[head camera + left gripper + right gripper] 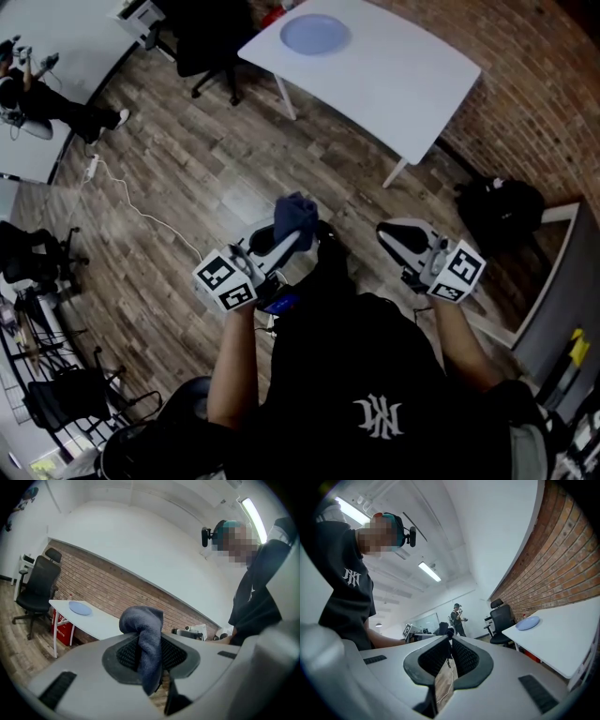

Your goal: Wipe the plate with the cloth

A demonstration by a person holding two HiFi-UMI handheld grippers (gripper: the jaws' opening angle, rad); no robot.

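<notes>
- Wood-plank floor (187, 169) fills most of the head view, with a brick wall (534, 84) along the right and a white table (394, 75) standing near it.
- On the far end of that table lies the round blue plate (315, 34), alone and well apart from both grippers.
- The left gripper (298, 236) is held over the floor in front of the person, its jaws clamped on a dark blue cloth (294, 216).
- In the left gripper view the cloth (145, 634) bunches above the black pads and hangs down between them, pinched tight by the left gripper (150, 651).
- The right gripper (389, 234) is held beside the left one, also over the floor.
- In the right gripper view the right gripper (450, 656) has its pads pressed together at the tips, with nothing between them.
- Only the head view shows both grippers side by side, a black bag (497, 211) by the wall and a seated person (47, 98) at the top left.
- Only the left gripper view shows a red box (63, 627) under the table, near a black office chair (40, 583).
- Only the right gripper view shows a person standing (458, 618) far back in the room.
</notes>
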